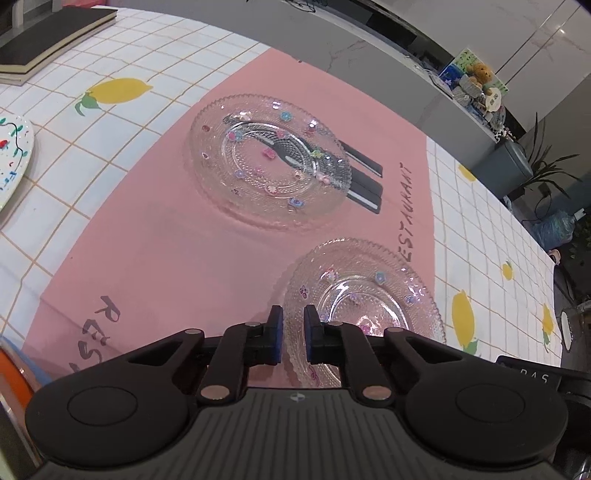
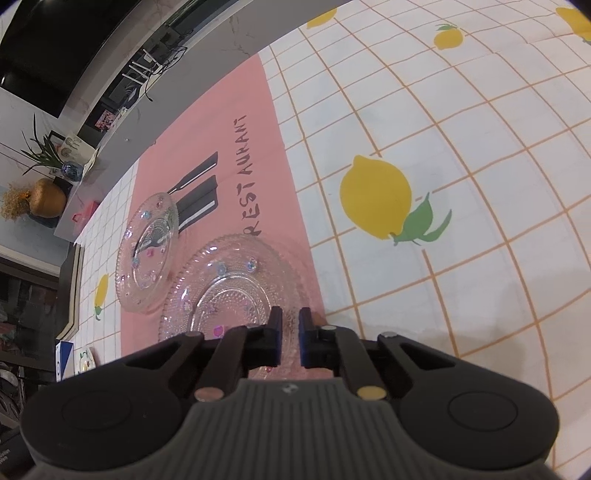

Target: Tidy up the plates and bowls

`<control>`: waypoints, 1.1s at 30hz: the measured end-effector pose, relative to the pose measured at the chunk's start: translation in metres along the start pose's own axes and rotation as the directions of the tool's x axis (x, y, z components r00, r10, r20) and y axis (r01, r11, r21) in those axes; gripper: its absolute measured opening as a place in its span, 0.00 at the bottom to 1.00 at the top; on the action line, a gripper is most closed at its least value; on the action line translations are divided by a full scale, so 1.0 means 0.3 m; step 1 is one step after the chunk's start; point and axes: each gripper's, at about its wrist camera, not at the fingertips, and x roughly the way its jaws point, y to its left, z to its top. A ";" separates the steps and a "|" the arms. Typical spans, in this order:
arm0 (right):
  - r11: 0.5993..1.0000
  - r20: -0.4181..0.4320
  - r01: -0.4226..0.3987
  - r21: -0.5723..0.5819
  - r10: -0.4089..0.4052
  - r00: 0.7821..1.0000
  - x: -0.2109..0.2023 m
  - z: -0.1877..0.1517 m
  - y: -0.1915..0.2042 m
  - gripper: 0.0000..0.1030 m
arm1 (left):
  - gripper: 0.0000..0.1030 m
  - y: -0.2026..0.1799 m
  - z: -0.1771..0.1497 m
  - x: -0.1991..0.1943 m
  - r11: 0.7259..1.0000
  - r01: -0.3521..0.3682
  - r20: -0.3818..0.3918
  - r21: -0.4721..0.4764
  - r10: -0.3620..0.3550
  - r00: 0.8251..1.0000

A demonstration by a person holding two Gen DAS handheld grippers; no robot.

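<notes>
Two clear glass plates with small coloured flowers lie on a pink placemat (image 1: 147,236). The far plate (image 1: 269,162) sits over the printed cutlery; it also shows in the right wrist view (image 2: 147,254). The near plate (image 1: 365,291) lies at the mat's right part, and in the right wrist view (image 2: 236,288) too. My left gripper (image 1: 293,325) has its jaws narrowly apart around the near plate's left rim. My right gripper (image 2: 290,325) has its jaws narrowly apart around the same plate's right rim.
A checked tablecloth with lemons (image 2: 376,199) covers the table. A white painted plate (image 1: 11,162) lies at the left edge. A dark book (image 1: 48,33) lies at the far left. A grey counter (image 1: 369,48) runs behind the table, with a plant (image 2: 44,155) and vase.
</notes>
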 end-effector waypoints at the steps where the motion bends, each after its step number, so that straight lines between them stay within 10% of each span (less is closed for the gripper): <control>1: 1.000 0.000 0.001 -0.002 -0.001 1.000 -0.008 -0.002 0.001 0.06 | 0.11 -0.003 -0.003 -0.009 1.000 0.004 0.001 0.002 -0.004 1.000; 33: 1.000 -0.044 0.026 0.017 -0.026 0.999 -0.225 -0.266 -0.094 0.08 | 0.11 -0.034 -0.251 -0.219 0.998 -0.006 -0.003 0.068 0.006 1.000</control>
